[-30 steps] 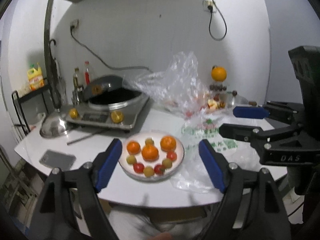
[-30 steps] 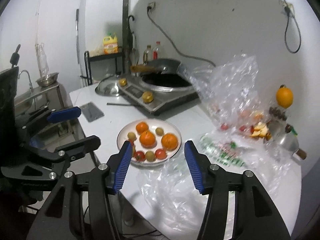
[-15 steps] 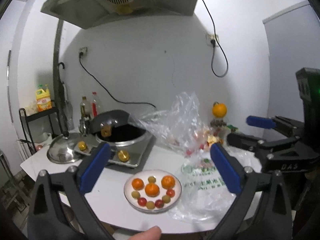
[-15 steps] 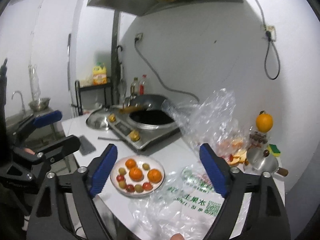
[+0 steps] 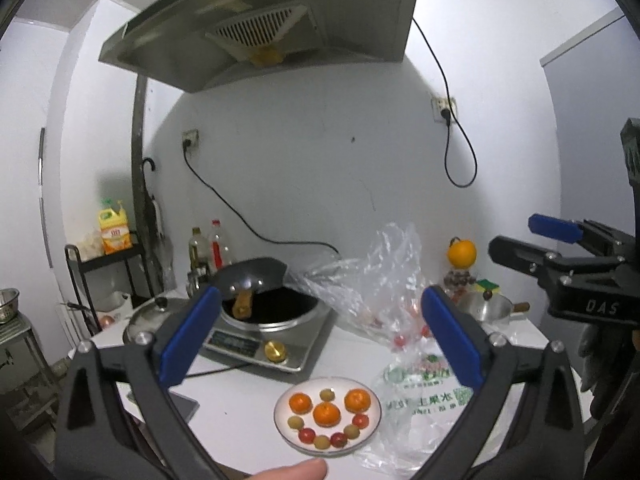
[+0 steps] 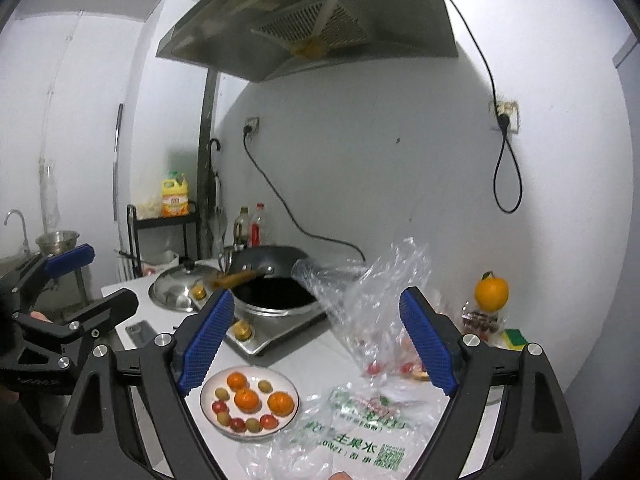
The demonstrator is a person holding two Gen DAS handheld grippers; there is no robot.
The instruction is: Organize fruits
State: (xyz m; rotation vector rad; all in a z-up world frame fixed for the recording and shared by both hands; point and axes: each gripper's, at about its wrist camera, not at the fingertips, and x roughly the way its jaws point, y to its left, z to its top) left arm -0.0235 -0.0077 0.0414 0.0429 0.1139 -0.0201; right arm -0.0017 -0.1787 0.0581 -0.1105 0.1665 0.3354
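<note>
We hold the left gripper (image 5: 320,336) with its jaws wide apart and nothing between the blue pads; the right gripper (image 6: 316,344) stands the same way, spread and empty. Below and just ahead of both pairs of jaws, the white plate (image 5: 280,426) sits on the white table (image 5: 240,400), touched by neither gripper. On it lie 3 oranges (image 5: 327,415), with small red and green fruits (image 5: 322,443) curving beneath them and 1 green one at the top. Just right of the plate, under our right-hand pads in each view, lies a printed plastic bag (image 6: 352,436). Beyond the jaws, a crumpled clear bag (image 5: 380,276) stands with a few red fruits inside. To the left of it, past the left pads, a dark wok (image 5: 276,304) rests on a steel cooker (image 5: 260,344), a metal lid (image 6: 180,284) beside it. Farthest off, right of the jaws by the wall, 1 more orange (image 5: 461,253) perches on a jar.
</note>
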